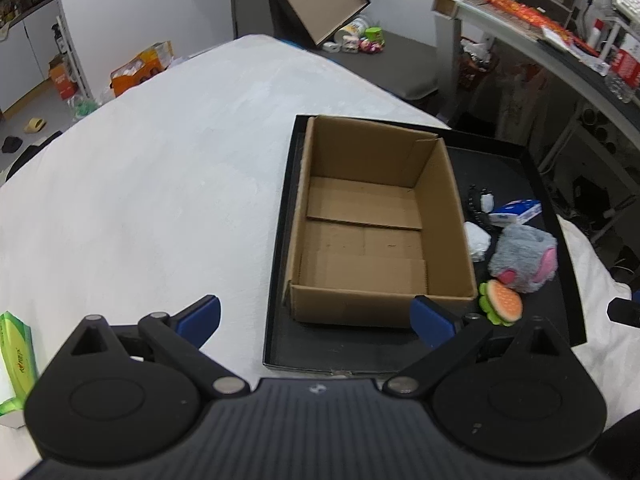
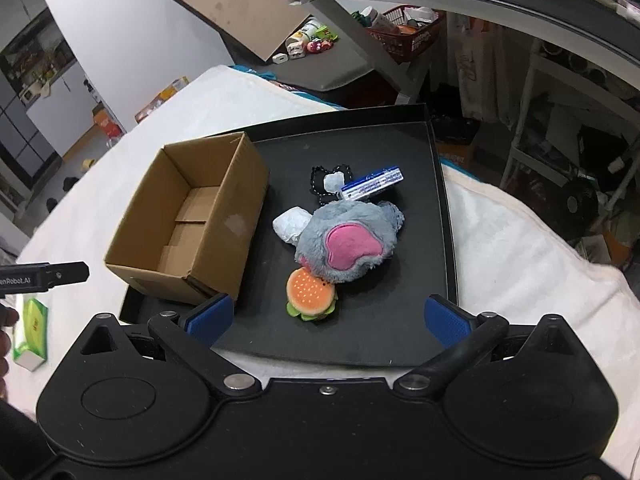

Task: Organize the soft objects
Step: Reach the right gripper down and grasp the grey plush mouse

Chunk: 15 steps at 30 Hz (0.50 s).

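Note:
An empty cardboard box (image 1: 372, 216) (image 2: 192, 220) stands in the left part of a black tray (image 1: 280, 320) (image 2: 400, 328) on a white padded table. To its right lie a grey and pink plush paw (image 2: 352, 240) (image 1: 524, 256), a small plush burger (image 2: 311, 295) (image 1: 502, 302), a white crumpled wad (image 2: 291, 224) (image 1: 478, 240), a blue and white tissue pack (image 2: 372, 183) (image 1: 516, 212) and a black beaded item (image 2: 320, 184). My left gripper (image 1: 316, 320) is open and empty, in front of the box. My right gripper (image 2: 328, 320) is open and empty, just in front of the burger.
A green tissue pack (image 1: 14, 360) (image 2: 32, 332) lies on the table at the left. The tip of the left gripper (image 2: 48, 276) shows at the left of the right wrist view. A cluttered desk (image 1: 560, 40) and shelves stand behind the table.

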Motion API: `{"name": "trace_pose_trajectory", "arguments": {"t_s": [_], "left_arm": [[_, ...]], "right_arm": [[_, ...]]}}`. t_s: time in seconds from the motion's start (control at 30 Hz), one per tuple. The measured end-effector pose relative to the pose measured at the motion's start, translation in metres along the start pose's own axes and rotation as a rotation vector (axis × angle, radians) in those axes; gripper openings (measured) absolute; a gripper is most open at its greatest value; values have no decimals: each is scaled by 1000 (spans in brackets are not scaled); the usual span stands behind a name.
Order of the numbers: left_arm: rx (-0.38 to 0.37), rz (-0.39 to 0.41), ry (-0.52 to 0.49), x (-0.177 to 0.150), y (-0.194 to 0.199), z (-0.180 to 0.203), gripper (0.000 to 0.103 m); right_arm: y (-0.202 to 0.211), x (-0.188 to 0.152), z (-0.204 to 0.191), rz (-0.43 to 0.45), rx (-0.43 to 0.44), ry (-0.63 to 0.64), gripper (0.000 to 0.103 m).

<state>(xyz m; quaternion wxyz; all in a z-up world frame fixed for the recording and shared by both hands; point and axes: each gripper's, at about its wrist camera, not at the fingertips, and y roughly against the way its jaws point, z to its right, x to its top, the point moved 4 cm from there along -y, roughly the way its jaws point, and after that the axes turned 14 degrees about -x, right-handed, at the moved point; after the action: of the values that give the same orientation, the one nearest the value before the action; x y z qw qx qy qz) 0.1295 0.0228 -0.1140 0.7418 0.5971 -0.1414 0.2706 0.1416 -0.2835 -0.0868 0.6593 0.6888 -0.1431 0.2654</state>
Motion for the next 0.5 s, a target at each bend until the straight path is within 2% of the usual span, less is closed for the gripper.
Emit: {"name": "trace_pose_trajectory", "arguments": {"t_s": [0.5], "left_arm": [[8,13,42,15,-39,-25,97]], "right_arm": [[-61,13,-4,-34,-35,-73,103]]}}
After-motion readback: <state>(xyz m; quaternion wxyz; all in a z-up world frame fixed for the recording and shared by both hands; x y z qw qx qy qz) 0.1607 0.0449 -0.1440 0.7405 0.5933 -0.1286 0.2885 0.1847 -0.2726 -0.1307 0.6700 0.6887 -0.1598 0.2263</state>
